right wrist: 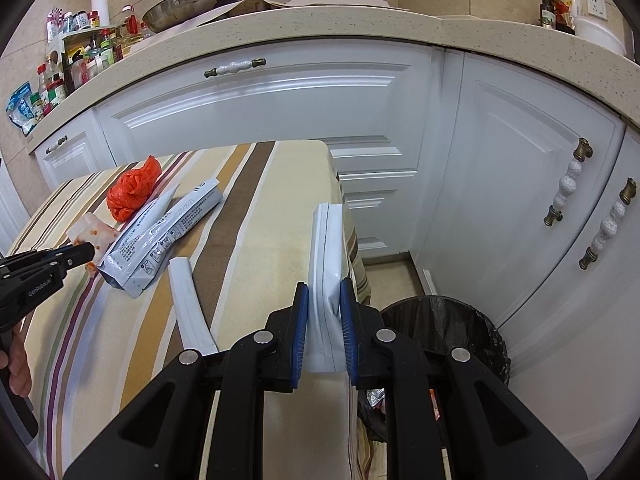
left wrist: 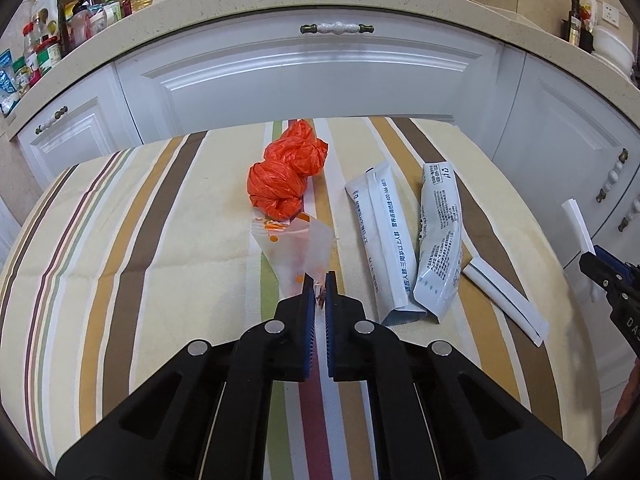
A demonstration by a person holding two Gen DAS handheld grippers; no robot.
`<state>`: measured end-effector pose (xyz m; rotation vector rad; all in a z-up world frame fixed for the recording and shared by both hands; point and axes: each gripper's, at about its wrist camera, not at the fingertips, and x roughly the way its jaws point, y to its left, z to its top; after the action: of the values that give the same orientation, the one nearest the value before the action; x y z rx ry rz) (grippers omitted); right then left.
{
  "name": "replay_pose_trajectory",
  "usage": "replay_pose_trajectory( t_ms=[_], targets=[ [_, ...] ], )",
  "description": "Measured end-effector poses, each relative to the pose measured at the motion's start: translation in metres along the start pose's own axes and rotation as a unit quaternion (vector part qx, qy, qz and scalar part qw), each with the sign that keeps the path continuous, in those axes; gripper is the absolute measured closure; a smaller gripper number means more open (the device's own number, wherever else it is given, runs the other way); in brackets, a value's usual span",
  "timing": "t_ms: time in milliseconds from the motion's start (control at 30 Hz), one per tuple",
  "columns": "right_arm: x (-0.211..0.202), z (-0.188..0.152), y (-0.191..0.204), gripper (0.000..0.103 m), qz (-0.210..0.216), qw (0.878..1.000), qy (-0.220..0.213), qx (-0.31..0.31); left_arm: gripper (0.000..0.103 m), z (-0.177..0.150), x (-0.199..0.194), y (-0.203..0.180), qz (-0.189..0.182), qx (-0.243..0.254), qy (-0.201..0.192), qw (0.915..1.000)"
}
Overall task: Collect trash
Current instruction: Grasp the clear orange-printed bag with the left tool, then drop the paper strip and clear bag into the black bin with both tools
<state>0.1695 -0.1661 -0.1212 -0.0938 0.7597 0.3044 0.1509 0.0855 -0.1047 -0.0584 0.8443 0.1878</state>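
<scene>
My left gripper (left wrist: 319,282) is shut on the near corner of a clear, orange-stained plastic wrapper (left wrist: 294,246) lying on the striped tablecloth (left wrist: 132,264). Behind it lies a crumpled orange plastic bag (left wrist: 286,174). Right of it lie two white printed pouches (left wrist: 408,240) and a white strip (left wrist: 504,300). My right gripper (right wrist: 324,294) is shut on a white pouch (right wrist: 326,264), held upright above the table's right edge. A bin with a black liner (right wrist: 444,324) stands on the floor just right of and below it.
White cabinet doors (right wrist: 320,108) with ceramic handles run behind and to the right of the table. A stone counter (left wrist: 280,4) above carries jars and bottles at the left. The right gripper shows at the right edge of the left wrist view (left wrist: 612,280).
</scene>
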Motion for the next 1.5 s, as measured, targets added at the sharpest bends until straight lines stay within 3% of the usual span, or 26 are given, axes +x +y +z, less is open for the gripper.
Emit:
replay_pose_trajectory(
  t_ms=[233,433,800,1000,1233,1500],
  targets=[
    [-0.01,-0.004,-0.005,0.086,-0.006,1.0,-0.006,0.006,0.099,-0.004,-0.019,-0.002,0.003,0.007,-0.012,0.9999],
    [-0.024,-0.012,-0.016,0.086,-0.022,1.0,-0.011,0.013,0.099,-0.007,-0.04,-0.019,-0.014,0.024,-0.027,0.9992],
    [-0.045,-0.029,-0.07,0.086,-0.076,0.996,-0.008,0.044,0.099,-0.009,-0.056,-0.107,-0.095,0.091,-0.045,0.9903],
    [-0.05,-0.038,-0.101,0.086,-0.103,0.993,-0.006,0.061,0.099,-0.009,-0.046,-0.163,-0.138,0.12,-0.028,0.9827],
    [-0.044,-0.045,-0.126,0.086,-0.118,0.99,0.002,0.075,0.099,-0.01,-0.031,-0.217,-0.15,0.159,-0.021,0.9756],
    [-0.033,-0.048,-0.135,0.086,-0.121,0.989,0.006,0.08,0.099,-0.01,-0.015,-0.248,-0.145,0.181,-0.014,0.9727]
  ],
)
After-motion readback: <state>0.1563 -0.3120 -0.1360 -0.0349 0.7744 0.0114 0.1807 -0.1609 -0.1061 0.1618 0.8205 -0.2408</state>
